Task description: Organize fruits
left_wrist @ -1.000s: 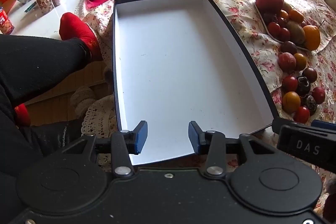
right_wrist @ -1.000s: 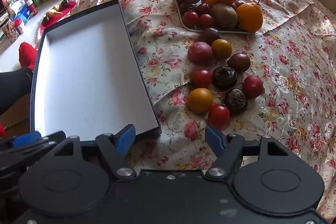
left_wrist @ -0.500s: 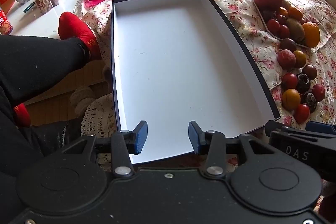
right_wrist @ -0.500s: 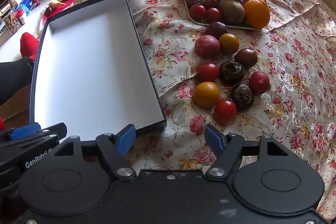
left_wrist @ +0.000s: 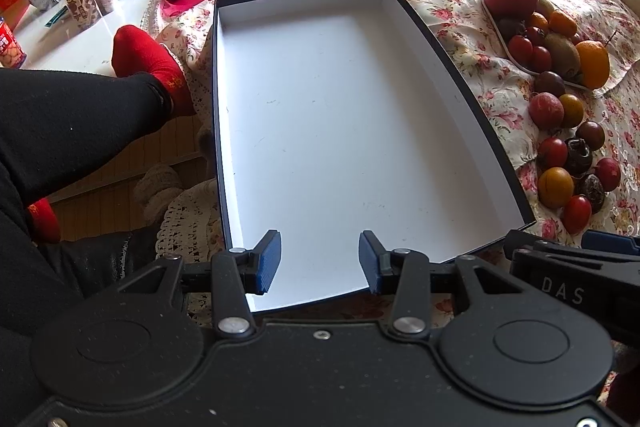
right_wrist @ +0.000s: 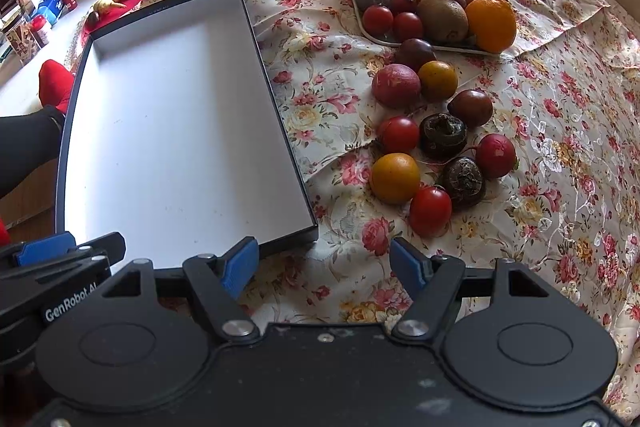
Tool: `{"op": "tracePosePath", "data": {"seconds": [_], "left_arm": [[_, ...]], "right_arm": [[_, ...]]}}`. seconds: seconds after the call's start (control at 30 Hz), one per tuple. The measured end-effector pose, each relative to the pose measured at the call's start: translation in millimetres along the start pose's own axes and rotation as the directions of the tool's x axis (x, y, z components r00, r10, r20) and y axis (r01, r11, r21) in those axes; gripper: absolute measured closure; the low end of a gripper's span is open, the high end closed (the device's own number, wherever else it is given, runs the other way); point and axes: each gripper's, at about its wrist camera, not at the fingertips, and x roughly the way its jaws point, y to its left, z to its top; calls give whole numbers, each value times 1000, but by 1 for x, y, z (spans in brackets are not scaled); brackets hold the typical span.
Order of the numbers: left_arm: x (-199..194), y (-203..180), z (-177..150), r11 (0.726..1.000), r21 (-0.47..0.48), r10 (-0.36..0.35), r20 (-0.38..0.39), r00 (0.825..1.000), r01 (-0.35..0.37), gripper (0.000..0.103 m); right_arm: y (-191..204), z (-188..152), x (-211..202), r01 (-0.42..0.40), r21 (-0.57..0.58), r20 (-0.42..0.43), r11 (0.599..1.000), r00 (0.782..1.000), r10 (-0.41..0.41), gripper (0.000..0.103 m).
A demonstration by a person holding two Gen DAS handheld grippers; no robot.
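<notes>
Left tongs (left_wrist: 319, 262) released, empty, angled steeply down over the near end of the bare white box (left_wrist: 328, 131), which lies ready to take fruit. Right tongs (right_wrist: 325, 269) also released, empty, angled down; loose fruits (right_wrist: 430, 147) on the bedspread (right_wrist: 568, 163) at 1 o'clock, tray (right_wrist: 436, 45) beyond.

Ahead of the left hand-held gripper (left_wrist: 319, 261), matt black plastic with ribbed blue pads, lies a cardboard box (left_wrist: 460, 83), matt white inside, dark outside. Right of it, the cloth (right_wrist: 560, 187) is a floral, faintly sheeny weave; the tomatoes (right_wrist: 430, 211) shine smooth and glossy.
</notes>
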Motion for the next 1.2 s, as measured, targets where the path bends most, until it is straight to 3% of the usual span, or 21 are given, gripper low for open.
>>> {"op": "tracePosePath", "data": {"seconds": [1.2], "left_arm": [[1,-1,-1,1000,6,4,0,1000,-4,53]], "right_arm": [[3,-4,-3,-26,-9,1,1000,1000,26,35]]}}
